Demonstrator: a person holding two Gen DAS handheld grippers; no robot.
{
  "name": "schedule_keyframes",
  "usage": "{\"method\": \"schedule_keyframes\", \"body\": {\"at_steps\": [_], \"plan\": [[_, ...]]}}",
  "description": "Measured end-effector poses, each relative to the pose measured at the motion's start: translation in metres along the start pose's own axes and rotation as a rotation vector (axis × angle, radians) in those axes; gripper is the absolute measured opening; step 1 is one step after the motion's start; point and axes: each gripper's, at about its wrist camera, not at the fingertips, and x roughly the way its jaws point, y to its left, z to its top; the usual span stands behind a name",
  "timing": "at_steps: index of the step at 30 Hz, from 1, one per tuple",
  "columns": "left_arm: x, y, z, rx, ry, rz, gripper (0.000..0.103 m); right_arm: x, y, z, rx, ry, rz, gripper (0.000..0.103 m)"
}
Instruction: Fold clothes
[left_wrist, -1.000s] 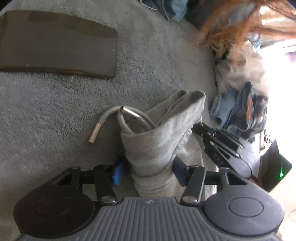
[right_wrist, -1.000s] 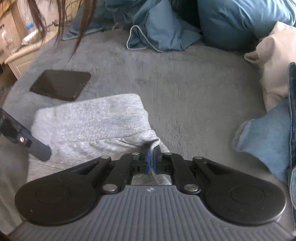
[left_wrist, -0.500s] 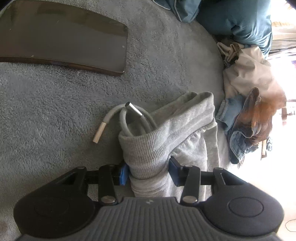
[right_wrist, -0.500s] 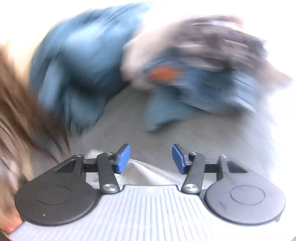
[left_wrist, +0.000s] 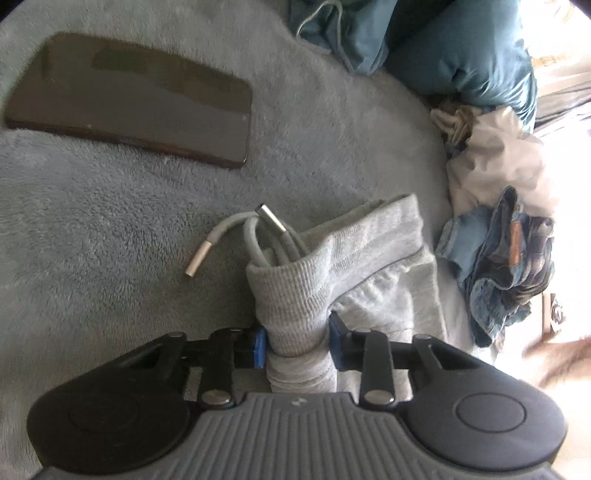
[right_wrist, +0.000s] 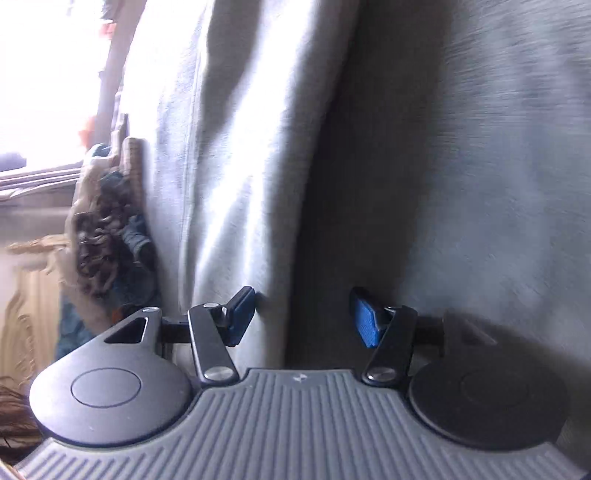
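Grey sweatpants (left_wrist: 332, 266) lie bunched on a grey fleece blanket (left_wrist: 110, 240), their metal-tipped drawstring (left_wrist: 229, 236) curling out to the left. My left gripper (left_wrist: 297, 339) has its blue pads pressed on the ribbed waistband, and its jaws are closing. The right wrist view is rolled sideways and blurred. In it my right gripper (right_wrist: 303, 317) stands wide, jaws opening, over the edge of a pale grey garment (right_wrist: 229, 147). The cloth's edge lies between the pads, which do not press on it.
A dark flat rectangular slab (left_wrist: 140, 99) lies on the blanket at the far left. Crumpled jeans (left_wrist: 506, 258) and a white garment (left_wrist: 498, 158) are heaped at the right, with blue bedding (left_wrist: 461, 48) behind. A person's hand (left_wrist: 557, 358) blurs at the right edge.
The left jaws have narrowed on the waistband. The right gripper let go of the grey cloth, opened, swung far across and rolled onto its side.
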Motion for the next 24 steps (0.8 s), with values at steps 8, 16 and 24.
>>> {"method": "schedule_keyframes", "body": {"at_steps": [8,16,24], "plan": [[-0.068,0.003,-0.015,-0.033,-0.073,-0.042,0.029,0.013,0.007,0.017,0.064,-0.054,0.093,0.007],[-0.149,0.037,-0.043,-0.107,-0.071,0.014,0.029,-0.037,0.024,0.023,-0.010,0.005,0.120,0.007],[-0.174,0.089,-0.060,-0.085,-0.066,0.138,0.029,-0.088,-0.001,0.009,-0.018,0.108,0.033,0.006]]}}
